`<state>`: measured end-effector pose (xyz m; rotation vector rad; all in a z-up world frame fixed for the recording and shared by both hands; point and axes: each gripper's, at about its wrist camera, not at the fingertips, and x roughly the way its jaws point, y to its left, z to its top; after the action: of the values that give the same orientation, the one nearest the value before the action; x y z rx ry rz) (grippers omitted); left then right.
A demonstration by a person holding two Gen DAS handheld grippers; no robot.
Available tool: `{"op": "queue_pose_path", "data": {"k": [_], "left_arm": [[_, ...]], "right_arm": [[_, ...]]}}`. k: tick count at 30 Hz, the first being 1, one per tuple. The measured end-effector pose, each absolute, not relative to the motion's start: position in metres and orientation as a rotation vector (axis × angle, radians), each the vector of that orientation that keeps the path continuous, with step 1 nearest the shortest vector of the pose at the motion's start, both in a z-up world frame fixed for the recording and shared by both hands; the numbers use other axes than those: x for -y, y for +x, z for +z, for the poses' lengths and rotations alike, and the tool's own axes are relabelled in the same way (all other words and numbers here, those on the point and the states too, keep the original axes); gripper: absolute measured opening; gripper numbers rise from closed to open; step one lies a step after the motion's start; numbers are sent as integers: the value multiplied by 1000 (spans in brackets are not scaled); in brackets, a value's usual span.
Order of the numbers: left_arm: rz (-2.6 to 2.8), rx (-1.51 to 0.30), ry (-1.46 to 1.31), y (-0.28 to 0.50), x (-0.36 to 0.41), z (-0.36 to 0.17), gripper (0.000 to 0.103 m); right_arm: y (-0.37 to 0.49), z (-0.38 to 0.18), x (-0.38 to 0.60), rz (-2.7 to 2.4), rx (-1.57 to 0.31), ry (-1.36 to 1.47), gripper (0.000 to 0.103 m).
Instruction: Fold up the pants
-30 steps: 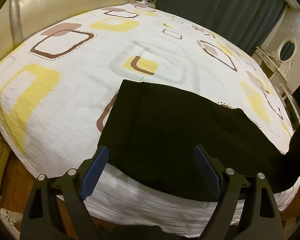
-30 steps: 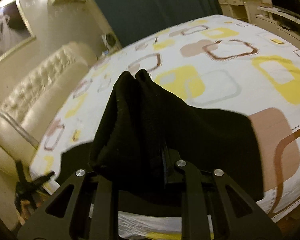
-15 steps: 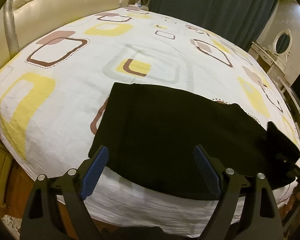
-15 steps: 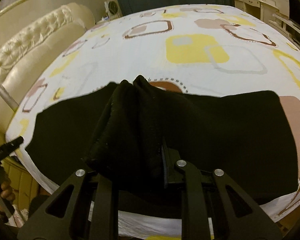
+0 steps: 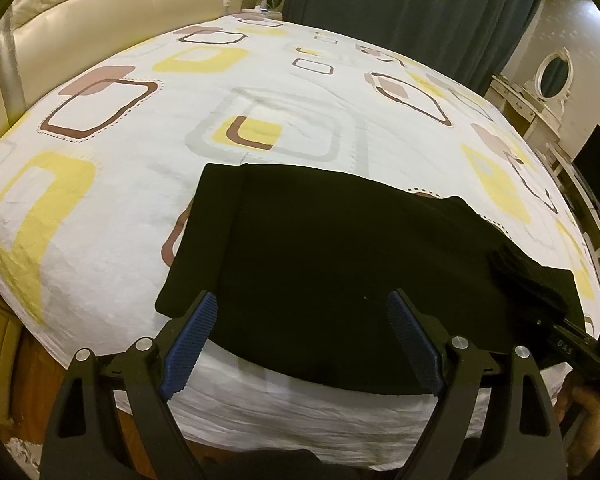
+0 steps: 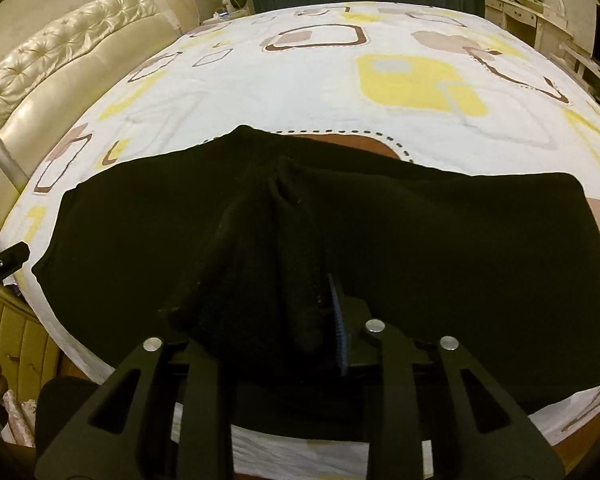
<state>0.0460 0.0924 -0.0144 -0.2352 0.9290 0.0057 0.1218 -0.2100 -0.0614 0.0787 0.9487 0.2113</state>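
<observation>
1. Black pants [image 5: 340, 264] lie flat across the near edge of the bed [image 5: 260, 92].
2. Left gripper [image 5: 300, 336] hovers over the pants, jaws wide, empty.
3. Right gripper [image 6: 276, 312] has just been opening; a bunched fold of pants sits between its jaws.

left wrist: near, angled down over bed [image 5: 260, 80]; right wrist: likewise; shared: pants [image 5: 320, 260]

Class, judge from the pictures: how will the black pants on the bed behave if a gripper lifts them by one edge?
The black pants probably flop: the bunch at the right gripper sags in soft folds. They look thick, so likely somewhat heavy. They lie flat on the bedsheet, so they will not roll.
</observation>
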Motion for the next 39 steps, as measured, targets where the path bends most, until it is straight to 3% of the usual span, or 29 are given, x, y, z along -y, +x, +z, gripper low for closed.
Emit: {"op": "queue_pose_path", "data": {"k": [6,10,13,20,26,32,36,39], "left_arm": [[3,-931,-236,47,-91,-15,86],[0,-930,-233,47,-90,-15,86],[-1,-932,-233,46,-90,-15,86],[-10,-933,-229,45,-86,-15,86],[-13,-927,-217,44,-86,-14,86],[-10,-933,-232,45,-87,-15,86],[-19,-939,-246,44,-86,-15,86],[-25,-938,-233,43,-83,-15,86]], "right_arm": [[114,-58,204,278,-947,163,51],[109,-60,194,363,-971,242,52],[109,-66,183,385,-1002,244,65],[112,-79,177,409,-1007,248,75],[98,-40,213,484,-918,399,75],[71,12,352,308,-706,548,76],[51,-31,461,69,-718,790,75],[47,-79,489,103,-783,989,63]]}}
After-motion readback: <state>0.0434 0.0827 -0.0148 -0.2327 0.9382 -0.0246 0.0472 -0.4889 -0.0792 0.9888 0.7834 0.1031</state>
